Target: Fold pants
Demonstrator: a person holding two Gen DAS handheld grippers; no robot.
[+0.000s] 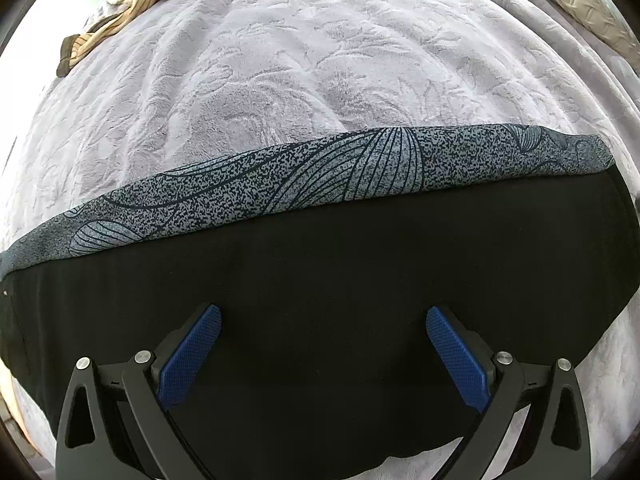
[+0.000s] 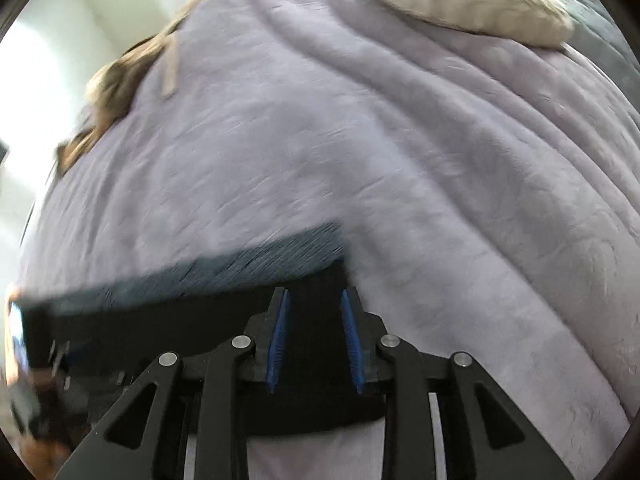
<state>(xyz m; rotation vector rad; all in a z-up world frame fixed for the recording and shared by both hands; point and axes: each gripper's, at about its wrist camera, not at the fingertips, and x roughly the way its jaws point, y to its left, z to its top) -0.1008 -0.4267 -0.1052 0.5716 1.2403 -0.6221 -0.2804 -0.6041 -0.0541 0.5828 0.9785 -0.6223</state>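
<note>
The pants (image 1: 320, 272) lie flat across a lavender fleece blanket (image 1: 280, 80). They are black, with a grey-blue speckled strip (image 1: 280, 188) of leaf line drawings along the far edge. My left gripper (image 1: 323, 314) hovers over the black cloth with its blue pads (image 1: 192, 356) wide apart and nothing between them. In the blurred right wrist view, the right gripper (image 2: 314, 293) stands at the right end of the pants (image 2: 160, 320). Its jaws are a narrow gap apart, black cloth shows in that gap, and the pads (image 2: 278, 340) do not press on it.
A heap of tan and brown striped clothes (image 1: 132, 8) lies at the blanket's far left, also in the right wrist view (image 2: 120, 80). A cream pillow (image 2: 460, 0) sits at the far right. The blanket (image 2: 440, 160) spreads beyond the pants.
</note>
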